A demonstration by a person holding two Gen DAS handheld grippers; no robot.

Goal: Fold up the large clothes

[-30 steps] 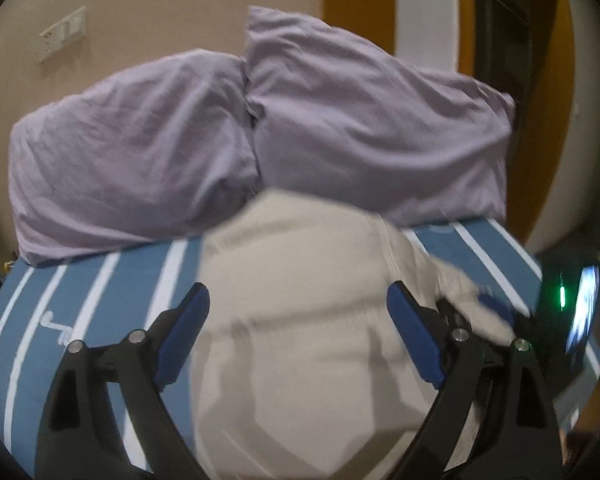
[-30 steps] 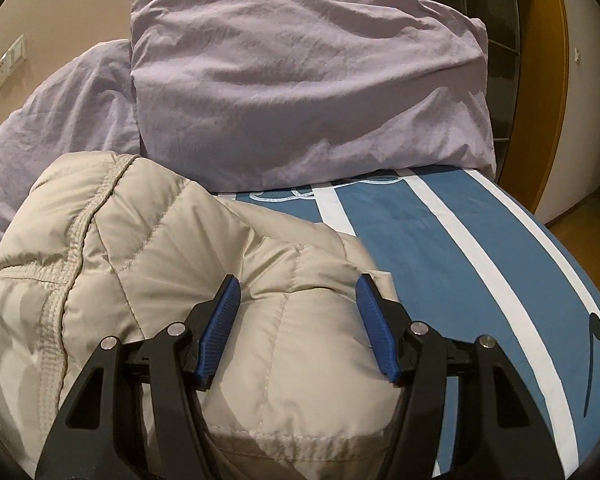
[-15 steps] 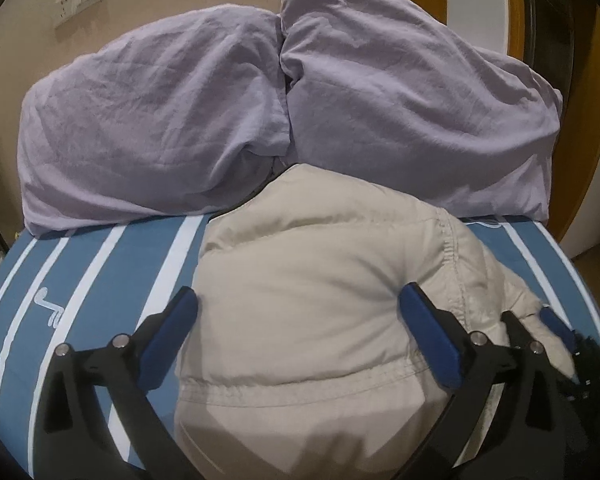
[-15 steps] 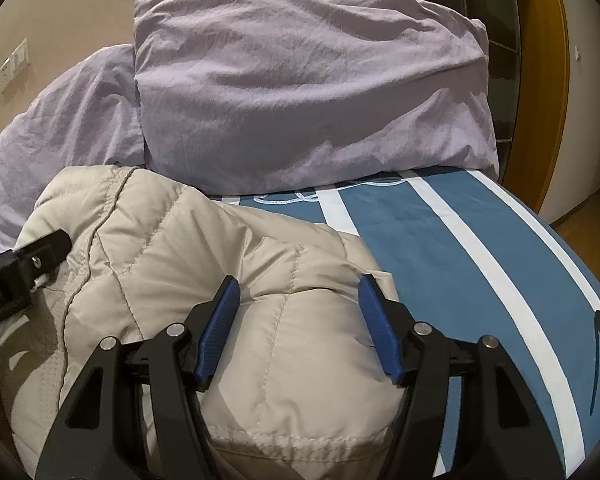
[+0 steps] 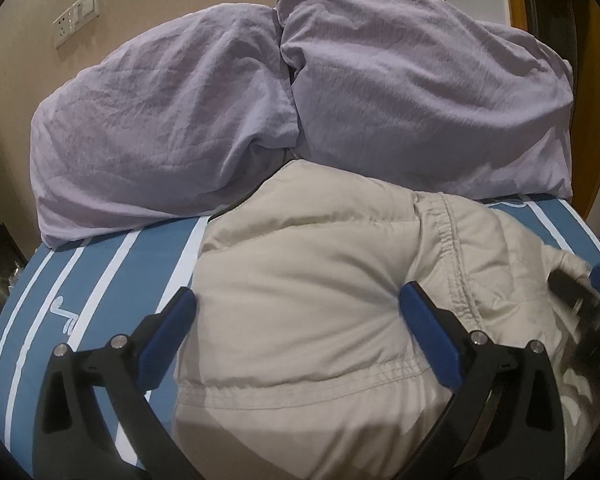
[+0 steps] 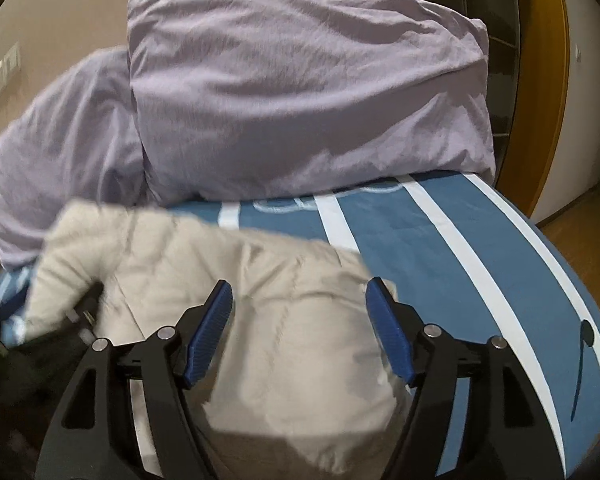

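A beige quilted puffer jacket (image 5: 308,300) lies bunched on the blue striped bed, its far edge against the pillows. It also shows in the right wrist view (image 6: 260,320), blurred. My left gripper (image 5: 298,312) is open, its blue pads wide apart over the jacket's left half. My right gripper (image 6: 300,308) is open over the jacket's right part. The right gripper shows blurred at the right edge of the left wrist view (image 5: 588,320). The left gripper shows as a dark blur at the left edge of the right wrist view (image 6: 40,336).
Two lilac pillows (image 5: 172,128) (image 5: 428,92) lean against the beige wall at the head of the bed. The blue bedcover with white stripes (image 6: 460,248) stretches right of the jacket. A wooden door frame (image 6: 540,80) and wood floor lie beyond the right bed edge.
The right gripper has lifted and pulled back, opening wider over the jacket. The left gripper has edged forward over the jacket, still open. The jacket looks flatter.
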